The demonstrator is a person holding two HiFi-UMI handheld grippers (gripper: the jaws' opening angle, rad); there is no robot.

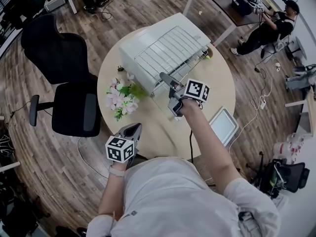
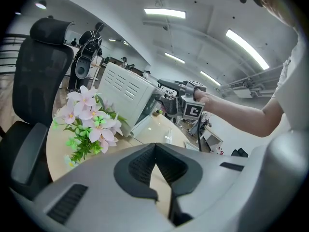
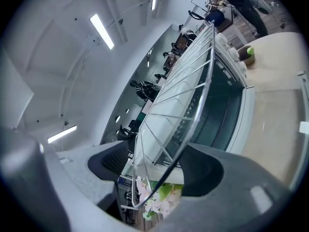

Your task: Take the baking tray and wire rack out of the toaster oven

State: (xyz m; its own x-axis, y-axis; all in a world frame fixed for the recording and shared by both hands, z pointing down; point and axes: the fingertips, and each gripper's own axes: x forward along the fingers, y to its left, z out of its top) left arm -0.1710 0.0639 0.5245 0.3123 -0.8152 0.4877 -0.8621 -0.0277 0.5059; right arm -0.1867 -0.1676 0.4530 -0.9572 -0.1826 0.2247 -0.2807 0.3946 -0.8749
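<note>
**Wire rack lying on the toaster oven, my right gripper open around its rim**

A round, pale tabletop (image 1: 158, 127) carries a white toaster oven (image 1: 132, 48). The wire rack (image 1: 170, 51) lies across the oven's top, and its near edge juts out past the front, above the dark glass door. The baking tray (image 1: 224, 126), a shallow silver rectangle, sits well apart from it at the tabletop's near right edge. A bunch of pink and white flowers (image 1: 121, 98) stands just beside the oven.

My right gripper (image 3: 159, 166) has its jaws spread wide. The rack's rim wire passes between them and is not pinched. My left gripper (image 2: 155, 151) is held back near my body with its jaws together on nothing.

I judge the rack to be light and stiff. Its thin, smooth wire is likely to slip or swing if I grip it at a corner. The best hold looks to be the thicker rim wire at the middle of the near edge.
</note>
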